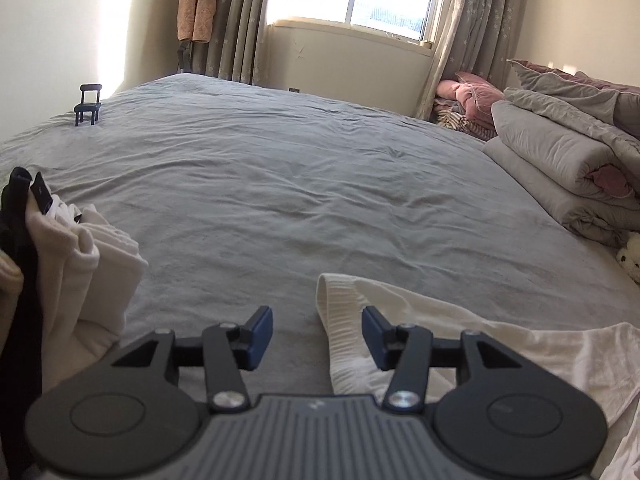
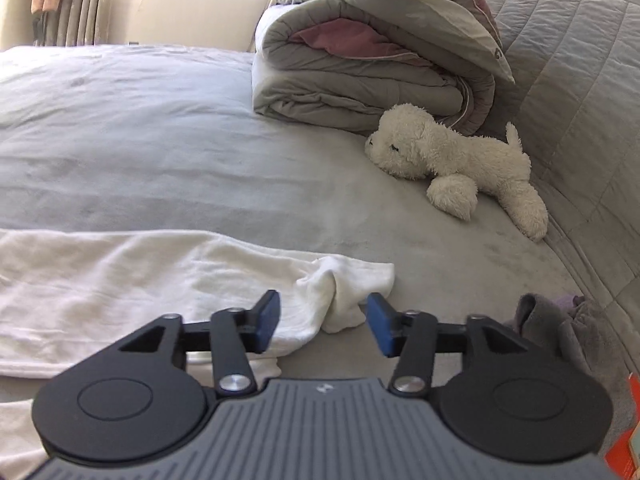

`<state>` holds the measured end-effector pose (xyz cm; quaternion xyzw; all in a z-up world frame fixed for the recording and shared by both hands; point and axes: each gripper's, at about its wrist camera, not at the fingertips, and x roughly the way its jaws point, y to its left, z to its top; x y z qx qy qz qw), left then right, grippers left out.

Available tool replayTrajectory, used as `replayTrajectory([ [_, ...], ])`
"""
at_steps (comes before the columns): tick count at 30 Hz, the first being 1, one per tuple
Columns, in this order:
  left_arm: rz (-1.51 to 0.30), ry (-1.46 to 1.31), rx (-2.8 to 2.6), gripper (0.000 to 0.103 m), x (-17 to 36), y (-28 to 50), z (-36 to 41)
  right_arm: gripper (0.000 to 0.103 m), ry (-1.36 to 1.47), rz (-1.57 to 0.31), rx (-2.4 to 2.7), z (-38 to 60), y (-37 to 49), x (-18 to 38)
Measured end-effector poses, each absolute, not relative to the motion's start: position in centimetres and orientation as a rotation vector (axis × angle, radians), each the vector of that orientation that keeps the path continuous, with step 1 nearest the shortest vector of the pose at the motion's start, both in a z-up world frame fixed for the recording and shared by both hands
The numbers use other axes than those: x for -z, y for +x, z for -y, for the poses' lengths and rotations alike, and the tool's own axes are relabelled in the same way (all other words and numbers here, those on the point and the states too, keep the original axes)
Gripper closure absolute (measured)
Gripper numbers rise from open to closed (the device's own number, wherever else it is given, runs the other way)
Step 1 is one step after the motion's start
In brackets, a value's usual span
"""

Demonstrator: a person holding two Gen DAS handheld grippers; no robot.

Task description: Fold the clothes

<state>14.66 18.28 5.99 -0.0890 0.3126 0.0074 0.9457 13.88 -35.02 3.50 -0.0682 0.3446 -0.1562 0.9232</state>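
Beneath the left gripper (image 1: 317, 338), the body hides where the white garment (image 1: 500, 344) continues, and the frame's right edge cuts its far side. To that gripper's left, a stack of pale clothes (image 1: 92, 264) with a dark piece (image 1: 20, 240) runs off the frame. Right of the right gripper (image 2: 323, 322), a grey crumpled cloth (image 2: 560, 328) is partly blocked by the finger linkage, and an orange object (image 2: 624, 440) is cropped beyond recognition.

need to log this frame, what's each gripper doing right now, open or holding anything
Left gripper: open, holding nothing, over the ribbed band of the white garment.
Right gripper: open, holding nothing, at the garment's bunched end.
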Motion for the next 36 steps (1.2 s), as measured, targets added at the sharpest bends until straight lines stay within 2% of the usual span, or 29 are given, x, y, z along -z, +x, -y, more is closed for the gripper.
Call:
replayTrajectory([
  [3, -0.678, -0.170, 0.003, 0.053, -5.4, 12.7, -17.6, 0.042, -0.057, -0.722, 0.293, 35.3, 12.6, -4.1],
  [6, -0.631, -0.230, 0.067, 0.052, -6.5, 10.4, -17.5, 0.042, 0.027, -0.735, 0.266, 35.6, 11.3, -4.7],
  [7, -0.605, -0.311, 0.118, 0.047, -7.3, 9.7, -17.9, 0.042, 0.050, -0.732, 0.258, 35.7, 10.8, -4.9],
  [8, -0.572, -0.388, 0.176, 0.033, -7.9, 9.0, -18.2, 0.042, 0.077, -0.721, 0.245, 35.6, 10.1, -5.3],
  [9, -0.536, -0.440, 0.234, 0.025, -8.5, 8.3, -18.4, 0.042, 0.109, -0.714, 0.227, 35.4, 9.6, -5.7],
  [10, -0.499, -0.492, 0.292, 0.013, -9.1, 7.6, -18.6, 0.041, 0.136, -0.712, 0.208, 35.3, 9.1, -5.9],
  [11, -0.464, -0.537, 0.352, 0.007, -9.6, 6.9, -18.7, 0.040, 0.169, -0.712, 0.187, 35.2, 8.6, -6.1],
  [13, -0.408, -0.601, 0.478, 0.001, -10.2, 5.8, -18.7, 0.033, 0.241, -0.725, 0.161, 35.0, 7.4, -6.0],
  [16, -0.390, -0.738, 0.638, 0.001, -10.3, 5.1, -19.1, 0.033, 0.358, -0.776, 0.135, 35.0, 5.3, -5.0],
  [20, -0.446, -0.893, 0.695, 0.001, -9.9, 5.1, -19.4, 0.033, 0.309, -0.844, 0.128, 34.0, 5.0, -3.8],
  [28, -0.558, -1.079, 0.597, 0.000, -7.6, 5.9, -19.9, 0.033, 0.281, -0.815, 0.070, 32.5, 6.7, -3.5],
  [36, -0.771, -1.445, 0.413, 0.000, -2.6, 8.6, -21.1, 0.033, 0.279, -0.836, 0.106, 32.1, 6.8, -3.2],
])
